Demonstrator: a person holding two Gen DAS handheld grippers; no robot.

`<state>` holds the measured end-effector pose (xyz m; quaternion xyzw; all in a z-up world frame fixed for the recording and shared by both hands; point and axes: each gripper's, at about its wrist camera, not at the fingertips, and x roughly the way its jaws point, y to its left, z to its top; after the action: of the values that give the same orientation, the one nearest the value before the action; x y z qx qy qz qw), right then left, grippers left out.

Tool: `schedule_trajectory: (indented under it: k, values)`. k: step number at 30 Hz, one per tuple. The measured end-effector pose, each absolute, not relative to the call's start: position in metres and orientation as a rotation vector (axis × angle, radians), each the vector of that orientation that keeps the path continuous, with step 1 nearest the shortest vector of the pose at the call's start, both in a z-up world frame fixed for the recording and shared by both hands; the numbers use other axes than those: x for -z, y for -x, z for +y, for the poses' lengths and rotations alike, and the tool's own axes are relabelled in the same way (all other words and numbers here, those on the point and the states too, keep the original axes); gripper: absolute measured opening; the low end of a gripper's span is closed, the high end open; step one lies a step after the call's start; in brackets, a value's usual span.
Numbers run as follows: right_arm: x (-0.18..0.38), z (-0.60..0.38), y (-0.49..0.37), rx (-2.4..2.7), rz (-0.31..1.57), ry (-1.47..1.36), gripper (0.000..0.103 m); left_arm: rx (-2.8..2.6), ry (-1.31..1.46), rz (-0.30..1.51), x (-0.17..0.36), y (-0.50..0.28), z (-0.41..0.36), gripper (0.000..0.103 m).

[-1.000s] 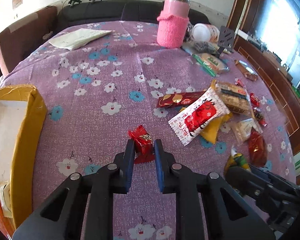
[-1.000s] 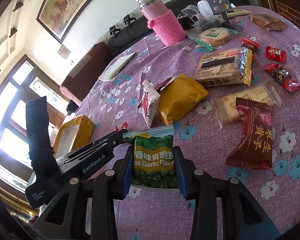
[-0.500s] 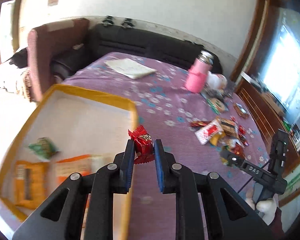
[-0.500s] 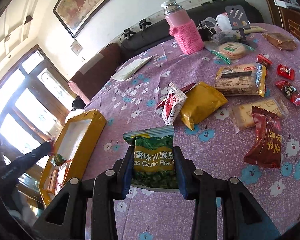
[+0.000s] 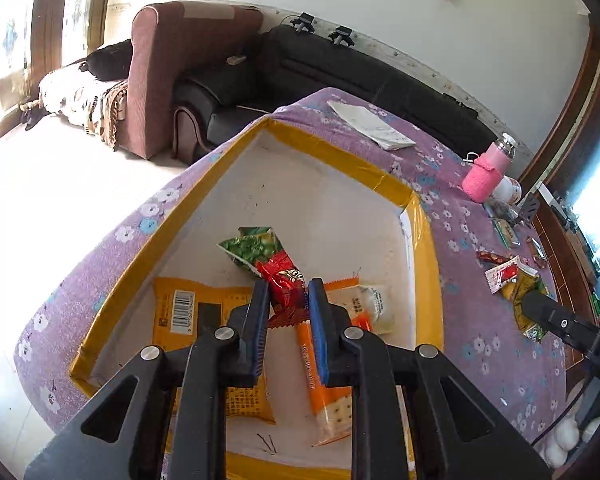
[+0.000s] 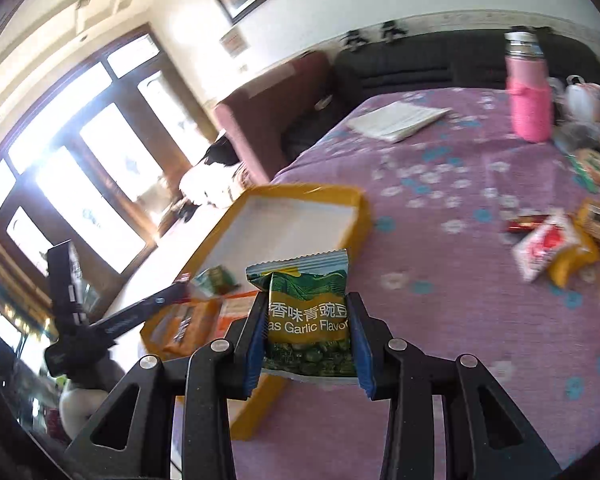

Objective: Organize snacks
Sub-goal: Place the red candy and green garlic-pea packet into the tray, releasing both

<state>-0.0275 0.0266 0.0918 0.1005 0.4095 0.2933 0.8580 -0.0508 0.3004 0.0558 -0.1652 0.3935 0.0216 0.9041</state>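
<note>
Red foil, crinkled: the candy (image 5: 285, 280) sits clamped between the pads of the left gripper (image 5: 288, 300), pinched at its middle with a twisted end poking out below the jaws. Light, stiff in the wrapper, probably slick; a mid-body pinch seems the safest hold. Directly under and ahead of the gripper lies the box (image 5: 388, 188), yellow-taped rim, white floor. Below the jaws: a green packet (image 5: 252, 246) just ahead of the candy, a yellow packet (image 5: 188, 312) to the left, an orange cracker packet (image 5: 324, 392) under the right jaw. Open floor remains in the far half of the box. The rim walls are low and close on the right; the purple surface (image 5: 480, 312) extends right, with loose snacks (image 5: 508, 276) well apart. The other gripper's body reaches in at the right edge.

Right wrist view: the right gripper (image 6: 308, 332) is clamped on the pea bag (image 6: 306, 312), pads pressing both side edges. The bag looks puffy, soft and light; a hard squeeze could crush the contents or let it slip. It hangs above the near corner of the box (image 6: 362, 216), just ahead and left of the jaws. The left gripper (image 6: 180, 286) reaches over the box from the left, so room on that side is tight; the far end of the box is free. A pink bottle (image 6: 528, 100) and paper (image 6: 400, 120) stand far ahead.
</note>
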Motion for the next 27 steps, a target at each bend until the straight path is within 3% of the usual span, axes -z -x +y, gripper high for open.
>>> schedule_trajectory:
  k: [8, 19, 25, 27]
  values:
    - [-0.055, 0.104, 0.007, -0.625, 0.958, -0.111, 0.038, -0.035, 0.319, 0.826, -0.043, 0.045, 0.301, 0.017]
    - [-0.032, 0.134, -0.006, -0.568, 0.957, -0.038, 0.041, -0.021, 0.358, 0.824, -0.038, 0.045, 0.308, 0.018]
    - [-0.048, 0.115, 0.004, -0.576, 0.916, -0.089, 0.044, -0.032, 0.373, 0.776, -0.057, 0.065, 0.303, 0.024]
    - [-0.055, 0.106, 0.010, -0.576, 0.892, -0.112, 0.046, -0.036, 0.375, 0.744, -0.067, 0.075, 0.298, 0.038]
